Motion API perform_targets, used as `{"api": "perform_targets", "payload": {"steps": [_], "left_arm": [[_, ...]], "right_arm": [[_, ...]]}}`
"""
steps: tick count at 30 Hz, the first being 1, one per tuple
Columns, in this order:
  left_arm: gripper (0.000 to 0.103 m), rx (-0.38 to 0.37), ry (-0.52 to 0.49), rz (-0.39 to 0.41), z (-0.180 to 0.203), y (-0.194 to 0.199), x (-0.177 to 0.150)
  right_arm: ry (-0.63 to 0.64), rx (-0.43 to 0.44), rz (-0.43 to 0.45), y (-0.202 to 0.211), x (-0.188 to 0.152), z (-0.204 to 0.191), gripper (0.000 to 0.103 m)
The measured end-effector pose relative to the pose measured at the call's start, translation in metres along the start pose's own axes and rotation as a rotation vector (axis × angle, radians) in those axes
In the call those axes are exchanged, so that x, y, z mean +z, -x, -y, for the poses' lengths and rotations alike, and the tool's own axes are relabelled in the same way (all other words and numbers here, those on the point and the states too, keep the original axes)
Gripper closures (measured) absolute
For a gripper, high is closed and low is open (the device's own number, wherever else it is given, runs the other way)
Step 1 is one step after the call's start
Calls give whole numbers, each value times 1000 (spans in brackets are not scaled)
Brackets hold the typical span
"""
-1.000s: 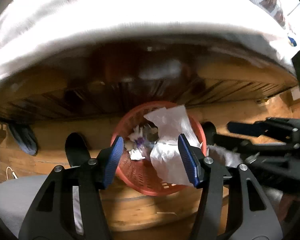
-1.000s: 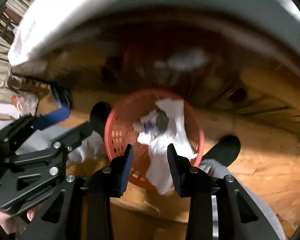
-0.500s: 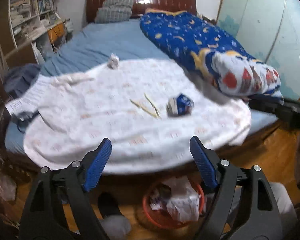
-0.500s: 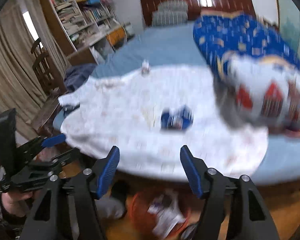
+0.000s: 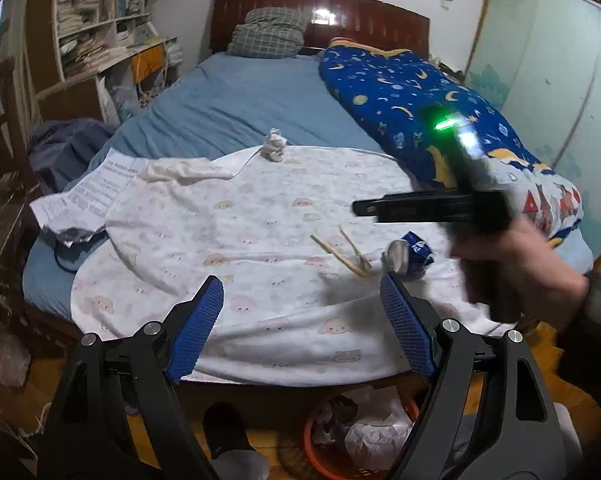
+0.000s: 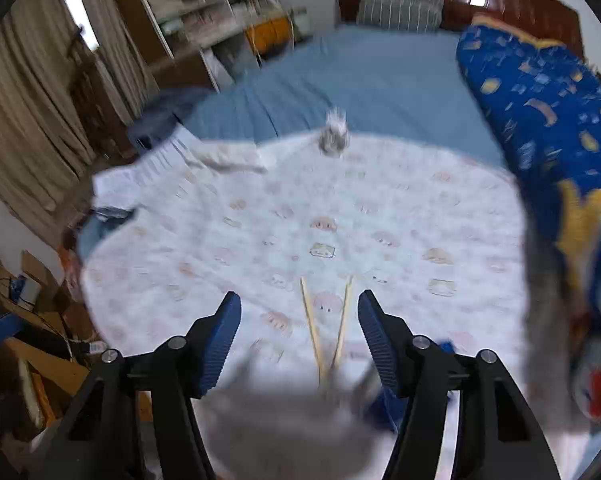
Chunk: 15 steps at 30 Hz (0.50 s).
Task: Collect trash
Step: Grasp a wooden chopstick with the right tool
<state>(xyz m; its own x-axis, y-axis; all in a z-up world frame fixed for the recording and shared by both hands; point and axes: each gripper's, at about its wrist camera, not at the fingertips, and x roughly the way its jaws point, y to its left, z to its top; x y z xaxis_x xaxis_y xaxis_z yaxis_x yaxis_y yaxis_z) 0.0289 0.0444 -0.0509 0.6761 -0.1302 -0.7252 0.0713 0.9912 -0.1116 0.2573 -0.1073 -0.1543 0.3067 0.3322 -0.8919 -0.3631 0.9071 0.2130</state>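
Chopsticks (image 6: 327,328): thin pale wood, crossed in a V on the soft printed blanket (image 6: 292,216), long axes pointing away, lying just ahead between the right gripper (image 6: 299,336) fingers. Nearer than left gripper (image 5: 301,326). Both wide open, empty. Crumpled blue wrapper (image 5: 410,255) beside; paper wad (image 5: 273,145) farther.

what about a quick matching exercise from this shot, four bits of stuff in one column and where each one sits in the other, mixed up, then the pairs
Things
1. chopsticks
2. crumpled white paper ball
3. red basket
4. printed paper sheet

Places
A. on the floor at the foot of the bed, with trash in it
B. at the far edge of the white blanket, by the blue sheet
C. over the bed's left side, by the bookshelf
D. on the white blanket, ahead of the open right claw

Pairs: 1-D, 2-B, 3-A, 4-C
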Motion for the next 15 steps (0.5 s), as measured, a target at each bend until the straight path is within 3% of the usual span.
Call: {"api": "perform_targets", "payload": {"steps": [6, 9, 11, 15], "left_arm": [[23, 15, 41, -16, -20, -5, -6], [23, 20, 49, -15, -26, -6, -5], [23, 19, 53, -13, -27, -6, -5], [23, 18, 50, -12, -26, -6, -5]], "right_arm": [[-44, -34, -141, -76, 1, 11, 50], [-65, -67, -191, -95, -6, 17, 61], [-94, -61, -225, -106, -11, 21, 81], [-119, -29, -213, -108, -15, 26, 97]]}}
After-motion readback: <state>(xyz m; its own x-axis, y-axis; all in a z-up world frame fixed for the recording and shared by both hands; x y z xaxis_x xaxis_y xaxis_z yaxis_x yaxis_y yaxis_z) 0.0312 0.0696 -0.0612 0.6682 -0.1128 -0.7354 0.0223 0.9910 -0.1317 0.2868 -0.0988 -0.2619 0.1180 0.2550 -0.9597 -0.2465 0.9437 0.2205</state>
